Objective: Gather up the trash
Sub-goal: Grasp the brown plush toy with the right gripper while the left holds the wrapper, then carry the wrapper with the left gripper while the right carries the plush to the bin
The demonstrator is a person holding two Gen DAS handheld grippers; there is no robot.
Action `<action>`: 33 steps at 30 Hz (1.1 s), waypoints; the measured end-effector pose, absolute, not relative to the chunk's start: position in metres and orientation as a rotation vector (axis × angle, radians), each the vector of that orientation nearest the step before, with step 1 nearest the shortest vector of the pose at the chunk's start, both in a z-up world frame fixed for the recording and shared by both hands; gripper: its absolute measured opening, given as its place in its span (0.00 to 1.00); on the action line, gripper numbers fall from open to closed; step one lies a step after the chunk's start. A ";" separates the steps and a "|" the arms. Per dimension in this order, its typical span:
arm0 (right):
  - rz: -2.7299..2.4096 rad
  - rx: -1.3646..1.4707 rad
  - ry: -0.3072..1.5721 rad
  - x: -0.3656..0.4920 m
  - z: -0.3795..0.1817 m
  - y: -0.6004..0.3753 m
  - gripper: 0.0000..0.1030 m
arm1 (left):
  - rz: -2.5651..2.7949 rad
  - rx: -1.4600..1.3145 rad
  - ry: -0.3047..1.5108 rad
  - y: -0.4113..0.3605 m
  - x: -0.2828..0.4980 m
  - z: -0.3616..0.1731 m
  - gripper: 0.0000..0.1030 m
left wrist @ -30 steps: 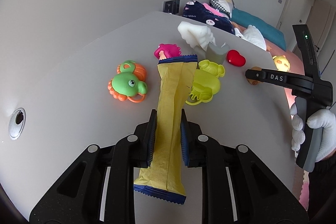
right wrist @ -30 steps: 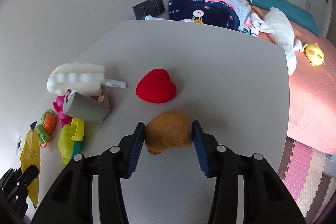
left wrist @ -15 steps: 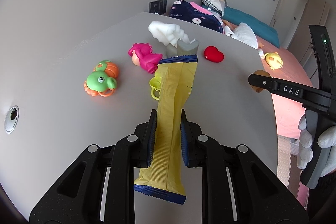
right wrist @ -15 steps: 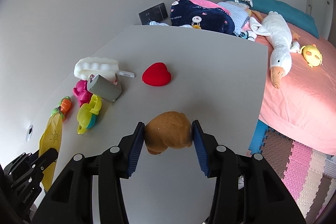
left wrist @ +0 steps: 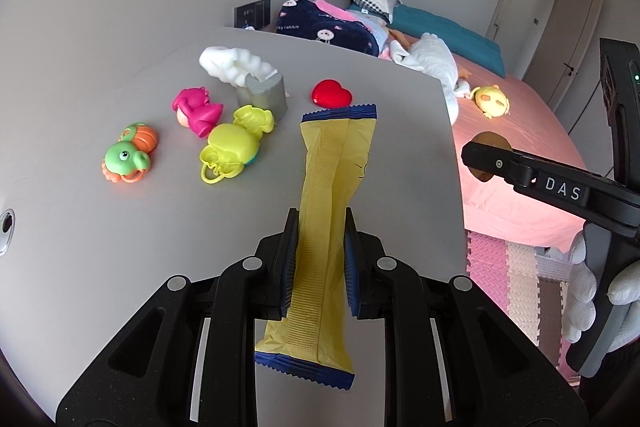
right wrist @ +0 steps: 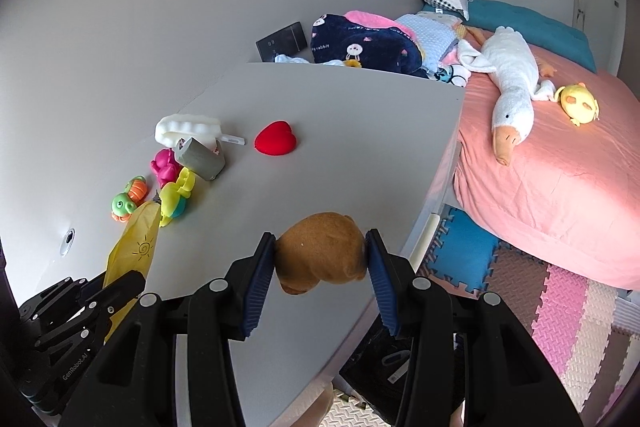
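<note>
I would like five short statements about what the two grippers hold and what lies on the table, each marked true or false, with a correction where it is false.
1. The left gripper is shut on the yellow wrapper. True.
2. The right gripper is open and holds nothing. False: it is shut on the brown lump.
3. The red heart lies on the table, apart from both grippers. True.
4. The white goose plush lies on the table. False: it lies on the pink bed.
5. The green toy lies inside the grey box. False: it lies on the table, apart from the box.
</note>
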State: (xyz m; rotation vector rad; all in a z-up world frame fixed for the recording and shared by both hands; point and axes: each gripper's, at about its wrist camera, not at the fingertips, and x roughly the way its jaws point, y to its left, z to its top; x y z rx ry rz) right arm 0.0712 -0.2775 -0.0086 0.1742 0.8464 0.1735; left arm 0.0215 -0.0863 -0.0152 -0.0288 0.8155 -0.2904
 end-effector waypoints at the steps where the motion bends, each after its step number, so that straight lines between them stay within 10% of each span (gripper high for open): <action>1: 0.170 0.175 0.844 0.068 -0.008 -0.281 0.46 | -0.297 -0.028 0.815 -0.091 0.020 -0.015 0.19; 33: -0.076 0.305 0.777 -0.006 0.005 -0.430 0.46 | -0.576 0.133 0.869 -0.247 -0.006 -0.022 0.19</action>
